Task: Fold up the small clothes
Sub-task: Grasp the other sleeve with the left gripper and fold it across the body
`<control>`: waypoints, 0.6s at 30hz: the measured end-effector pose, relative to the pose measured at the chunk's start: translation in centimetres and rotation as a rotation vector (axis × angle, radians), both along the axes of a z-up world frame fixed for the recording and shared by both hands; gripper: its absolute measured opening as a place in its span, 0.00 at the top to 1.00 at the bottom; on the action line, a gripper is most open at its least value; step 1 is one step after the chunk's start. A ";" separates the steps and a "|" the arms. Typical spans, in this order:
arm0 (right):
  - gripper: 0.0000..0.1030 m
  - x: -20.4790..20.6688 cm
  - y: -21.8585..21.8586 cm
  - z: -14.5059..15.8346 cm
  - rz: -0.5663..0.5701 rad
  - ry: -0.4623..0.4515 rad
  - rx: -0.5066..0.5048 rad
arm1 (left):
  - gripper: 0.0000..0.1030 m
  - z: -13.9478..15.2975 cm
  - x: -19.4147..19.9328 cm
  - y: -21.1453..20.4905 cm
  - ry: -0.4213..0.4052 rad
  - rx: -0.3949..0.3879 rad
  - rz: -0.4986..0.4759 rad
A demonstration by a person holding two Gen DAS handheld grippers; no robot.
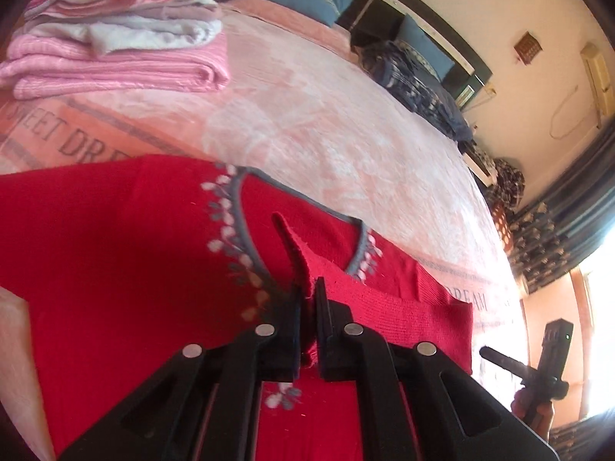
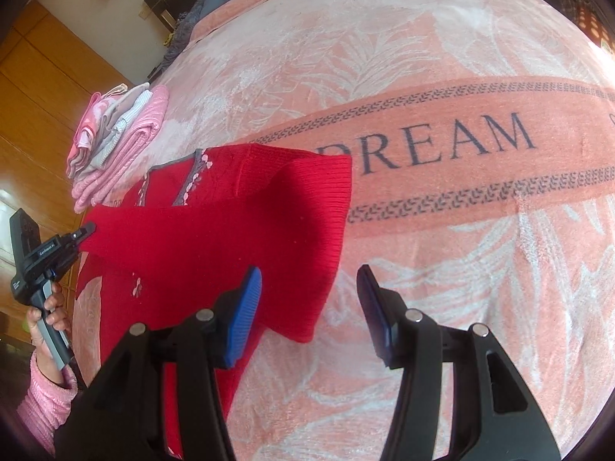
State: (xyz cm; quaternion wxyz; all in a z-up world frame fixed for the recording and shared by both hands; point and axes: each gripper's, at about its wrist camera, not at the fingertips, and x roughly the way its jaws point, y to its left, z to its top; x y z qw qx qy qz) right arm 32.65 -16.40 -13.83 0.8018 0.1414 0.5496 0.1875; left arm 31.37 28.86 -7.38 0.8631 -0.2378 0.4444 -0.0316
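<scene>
Ribbed red knit sweater (image 2: 215, 226) on a fuzzy, plush pink blanket (image 2: 423, 269).

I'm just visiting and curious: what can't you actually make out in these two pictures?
- Red sweater: its lower part is hidden behind the left claw in the left wrist view.
- Blanket lettering: partly covered by the sweater in both views.
- Folded pile: individual garments too small to tell, right wrist view.
</scene>
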 end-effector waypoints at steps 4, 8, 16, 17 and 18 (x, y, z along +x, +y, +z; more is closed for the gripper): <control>0.49 0.2 2.8 0.0 0.054 0.002 0.026 | 0.94 -0.5 -0.3 5.0 -0.004 0.043 0.105; 0.49 0.5 5.7 -0.2 0.112 0.004 0.066 | 0.94 -2.4 -0.1 6.9 0.043 0.073 0.132; 0.55 1.0 7.0 -3.3 0.104 0.103 0.001 | 0.83 -8.0 0.0 7.5 0.185 0.195 0.128; 0.53 1.0 6.8 -3.2 0.103 0.109 0.004 | 0.79 -7.7 -0.1 7.6 0.192 0.211 0.135; 0.46 0.9 6.6 -2.9 0.091 0.114 0.019 | 0.76 -7.2 -0.1 7.8 0.201 0.221 0.150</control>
